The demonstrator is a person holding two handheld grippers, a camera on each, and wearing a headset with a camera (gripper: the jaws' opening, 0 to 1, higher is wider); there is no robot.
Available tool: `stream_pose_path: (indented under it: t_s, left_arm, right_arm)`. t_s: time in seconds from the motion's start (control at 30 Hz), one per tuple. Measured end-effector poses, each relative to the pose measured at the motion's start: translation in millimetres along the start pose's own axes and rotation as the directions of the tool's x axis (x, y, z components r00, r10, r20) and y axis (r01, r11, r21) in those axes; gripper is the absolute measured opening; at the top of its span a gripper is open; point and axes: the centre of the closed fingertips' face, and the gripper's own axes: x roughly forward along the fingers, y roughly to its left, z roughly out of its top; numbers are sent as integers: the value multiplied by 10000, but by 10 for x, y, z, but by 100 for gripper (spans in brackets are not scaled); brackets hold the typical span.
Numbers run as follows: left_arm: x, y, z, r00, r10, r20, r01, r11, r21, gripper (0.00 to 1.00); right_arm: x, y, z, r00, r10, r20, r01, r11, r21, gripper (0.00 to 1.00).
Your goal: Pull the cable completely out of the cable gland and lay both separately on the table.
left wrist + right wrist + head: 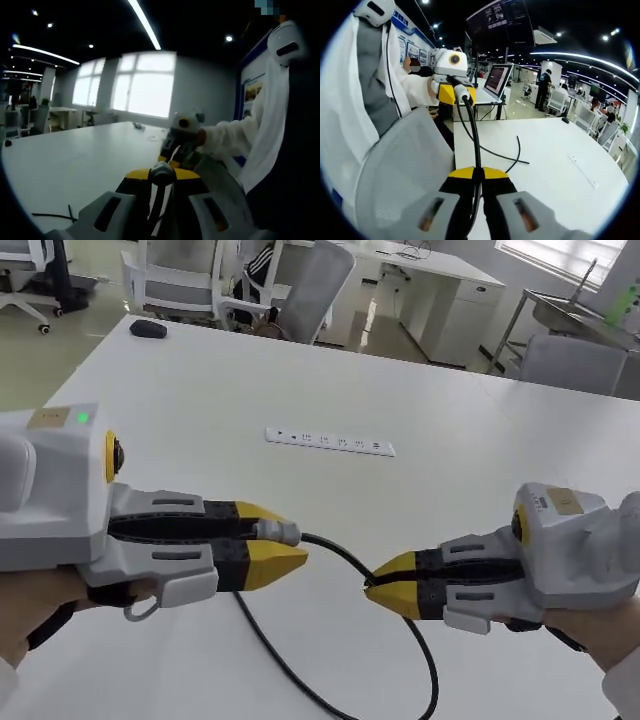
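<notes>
My left gripper (290,545) is shut on the grey cable gland (279,532), which pokes out between its yellow tips; the gland (162,175) is also close up in the left gripper view. A black cable (335,550) runs from the gland to my right gripper (370,590), which is shut on it. Beyond that grip the cable loops down over the white table (300,390) and back under the left gripper. In the right gripper view the cable (472,135) stretches from my own jaws to the gland (460,93) in the left gripper (454,95) opposite.
A white power strip (329,441) lies on the table behind the grippers. A dark mouse (148,328) sits at the far left corner. Office chairs (310,290) and desks stand past the far edge. A grey chair back (405,175) is close at the left of the right gripper view.
</notes>
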Motion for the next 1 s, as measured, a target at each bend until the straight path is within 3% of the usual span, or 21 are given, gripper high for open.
stream_pose_path:
  t_s: [0.27, 0.4, 0.5, 0.63, 0.87, 1.0]
  left_arm:
    - [86, -40, 27, 9997, 256, 18, -256, 9996, -133, 17]
    - [151, -72, 92, 9993, 380, 65, -378, 9990, -223, 17]
    - [209, -80, 153, 9990, 449, 68, -448, 9988, -201, 17]
    - [312, -118, 241, 9979, 644, 16, -643, 9973, -357, 17]
    - [514, -221, 259, 9984, 500, -268, -509, 9981, -336, 17]
    - [585, -271, 265, 9983, 540, -223, -547, 9979, -358, 17]
  right_arm:
    - [-91, 10, -28, 9998, 201, 50, -202, 9998, 86, 3]
    - [-175, 57, -16, 9982, 594, -7, -594, 9981, 143, 3]
    - [-262, 112, 27, 9967, 811, -28, -812, 9960, -360, 4]
    - [-395, 97, 211, 9961, 811, 349, -806, 9966, -167, 9]
    - [-559, 139, 659, 9873, 934, 1283, -839, 9934, -778, 14]
    - [-605, 146, 737, 9846, 1005, 1430, -850, 9902, -1107, 13]
